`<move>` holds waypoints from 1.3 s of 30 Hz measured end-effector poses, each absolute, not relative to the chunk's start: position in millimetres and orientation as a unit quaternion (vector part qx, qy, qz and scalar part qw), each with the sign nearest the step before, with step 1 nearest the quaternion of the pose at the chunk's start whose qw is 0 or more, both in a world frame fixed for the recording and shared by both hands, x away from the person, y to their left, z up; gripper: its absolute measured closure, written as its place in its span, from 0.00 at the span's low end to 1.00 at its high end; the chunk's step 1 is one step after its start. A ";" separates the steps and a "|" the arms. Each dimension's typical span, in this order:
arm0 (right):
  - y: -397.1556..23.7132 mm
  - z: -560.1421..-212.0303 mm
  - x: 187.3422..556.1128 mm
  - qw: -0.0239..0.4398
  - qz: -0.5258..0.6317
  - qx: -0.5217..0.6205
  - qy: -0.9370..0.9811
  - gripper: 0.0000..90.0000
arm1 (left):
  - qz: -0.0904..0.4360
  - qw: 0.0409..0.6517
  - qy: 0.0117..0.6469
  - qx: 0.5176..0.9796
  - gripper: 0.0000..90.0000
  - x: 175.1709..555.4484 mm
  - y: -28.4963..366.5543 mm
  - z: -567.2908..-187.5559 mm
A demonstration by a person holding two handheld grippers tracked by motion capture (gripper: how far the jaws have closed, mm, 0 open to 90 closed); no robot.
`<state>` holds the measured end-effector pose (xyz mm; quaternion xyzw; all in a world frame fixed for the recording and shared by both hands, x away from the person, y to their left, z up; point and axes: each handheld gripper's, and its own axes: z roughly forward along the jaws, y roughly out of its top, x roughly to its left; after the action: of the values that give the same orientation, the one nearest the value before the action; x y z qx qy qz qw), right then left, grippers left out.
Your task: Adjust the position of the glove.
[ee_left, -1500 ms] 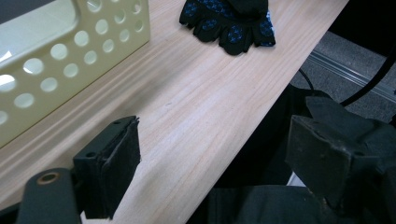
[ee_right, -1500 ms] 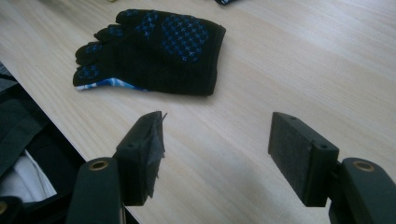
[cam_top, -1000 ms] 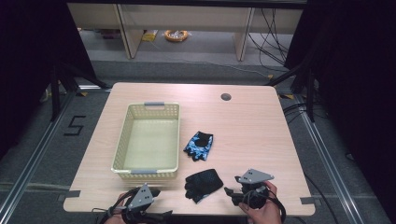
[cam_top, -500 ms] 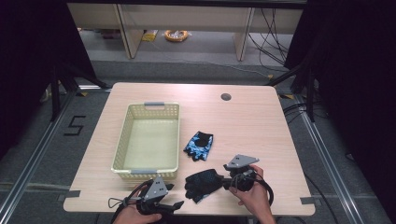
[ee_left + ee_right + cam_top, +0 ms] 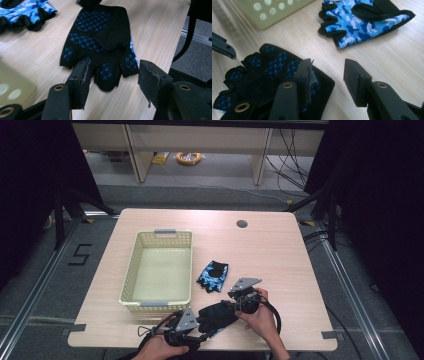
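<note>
Glove pickup, two-handed — black glove (image 5: pixel 218 316) lies flat on the table (image 5: pixel 280 255), palm side with blue grip dots up, between the two claws near the table's front edge. Left claw (image 5: pixel 112 82) is partly open and has just been closing; the glove's finger stubs sit in the gap between its jaws, the nearer jaw just touching one stub, the other jaw off to the side over bare wood, nothing pinched yet. Right claw (image 5: pixel 327 75) also partly open, also just been closing; its one jaw rests on the cuff corner of the glove, the other stands past the edge over the table, so no hold there either. To do this step well: drop each claw's lower jaw tip flat to the wood and slide it under the fabric edge before squeezing, otherwise the jaws likely skid over the grippy palm and only bunch it. Left should bite across two finger stubs, not one; right should bite the cuff hem, well in from the corner. Close both at about the same time, then lift level so the glove hangs between them. Blue camo glove (image 5: pixel 362 20) lies ahead of the right claw, apart from the black one — keep clear of it. Basket (image 5: pixel 160 265) sits ahead of the left claw, empty, probable drop spot.
</note>
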<state>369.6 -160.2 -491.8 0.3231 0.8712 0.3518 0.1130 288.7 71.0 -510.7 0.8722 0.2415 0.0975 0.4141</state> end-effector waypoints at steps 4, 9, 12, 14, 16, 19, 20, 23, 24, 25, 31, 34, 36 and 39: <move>-156.8 -495.2 372.4 0.099 0.336 0.323 0.879 0.66 | 0.093 0.409 0.236 0.877 0.46 288.6 64.9 -510.5; -153.8 -498.7 372.6 0.097 0.326 0.318 0.885 0.71 | 0.115 0.385 0.219 0.889 0.56 287.6 56.8 -515.5; -155.3 -500.1 374.0 0.094 0.332 0.307 0.887 0.76 | 0.129 0.378 0.216 0.891 0.73 289.0 58.5 -514.1; -156.4 -502.7 374.0 0.085 0.347 0.314 0.880 0.81 | 0.127 0.381 0.214 0.890 0.78 289.4 58.6 -515.2; -159.3 -501.9 373.4 0.082 0.347 0.323 0.877 0.92 | 0.135 0.378 0.214 0.891 0.85 290.8 59.5 -515.0; -163.2 -500.9 373.7 0.073 0.344 0.325 0.878 0.95 | 0.137 0.373 0.215 0.892 0.89 292.2 62.0 -514.2; -163.5 -502.3 372.9 0.078 0.348 0.330 0.874 0.95 | 0.133 0.374 0.209 0.894 0.89 292.9 63.7 -512.8; -162.9 -499.0 371.0 0.070 0.342 0.333 0.876 0.95 | 0.135 0.375 0.212 0.892 0.90 293.5 64.9 -512.7; -163.4 -496.1 369.0 0.073 0.354 0.337 0.870 0.95 | 0.134 0.376 0.213 0.892 0.90 293.2 66.1 -510.6; -163.4 -496.1 369.0 0.073 0.354 0.337 0.870 0.95 | 0.134 0.376 0.213 0.892 0.90 293.2 66.1 -510.6; -181.7 -476.9 347.3 0.076 0.379 0.364 0.847 0.95 | 0.141 0.394 0.207 0.884 0.90 299.6 69.2 -504.7; -185.8 -476.5 343.8 0.074 0.384 0.372 0.842 0.95 | 0.143 0.398 0.208 0.882 0.90 301.4 67.9 -504.2; -189.2 -479.3 344.9 0.079 0.377 0.377 0.842 0.95 | 0.144 0.392 0.203 0.886 0.90 306.2 63.4 -505.5; -193.1 -483.4 349.2 0.078 0.377 0.390 0.837 0.95 | 0.142 0.385 0.200 0.890 0.90 309.8 57.5 -509.5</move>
<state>349.2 -193.1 -483.4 0.3897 0.8366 0.3771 0.0776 309.8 57.5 -509.5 0.8898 0.2000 0.1423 0.3846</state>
